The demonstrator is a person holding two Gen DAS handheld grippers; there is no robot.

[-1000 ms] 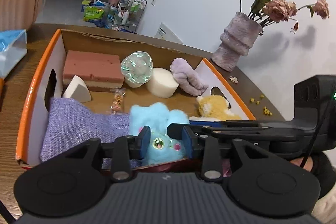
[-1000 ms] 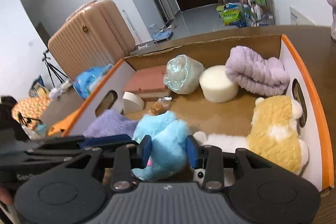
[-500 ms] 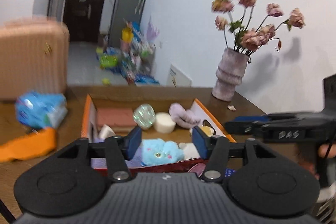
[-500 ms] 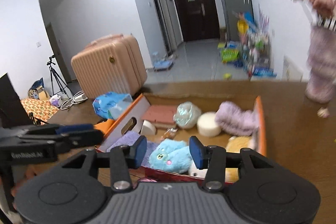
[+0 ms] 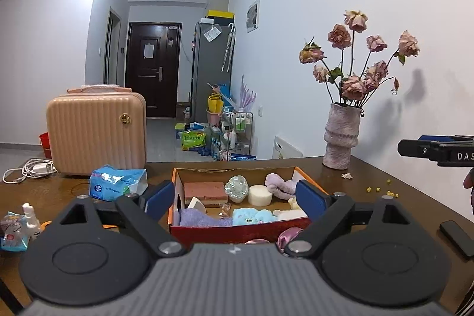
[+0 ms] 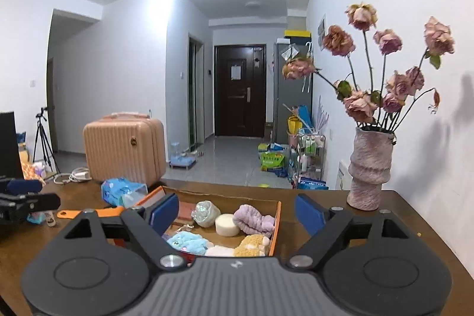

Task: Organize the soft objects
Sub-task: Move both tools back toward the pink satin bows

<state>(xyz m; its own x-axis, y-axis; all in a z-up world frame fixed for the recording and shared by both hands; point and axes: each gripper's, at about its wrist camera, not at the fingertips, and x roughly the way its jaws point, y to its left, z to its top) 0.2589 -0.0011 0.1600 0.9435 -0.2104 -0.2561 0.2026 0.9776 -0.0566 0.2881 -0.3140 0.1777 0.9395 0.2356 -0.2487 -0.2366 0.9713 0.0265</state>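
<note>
step: light-blue plush toy (image 5: 248,216) lies in the orange-rimmed cardboard box (image 5: 173,199) on the table, release looks done | next: likely fetch the pink soft item (image 5: 288,236) just before the box (partly hidden) | left gripper (image 5: 234,197) and right gripper (image 6: 237,211): jaws just opened wide, empty, clear of the box

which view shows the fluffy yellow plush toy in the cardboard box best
The right wrist view: the fluffy yellow plush toy lies in plain sight at the cardboard box's near right corner. In the left wrist view only a pale sliver shows beside the gripper finger.
</note>
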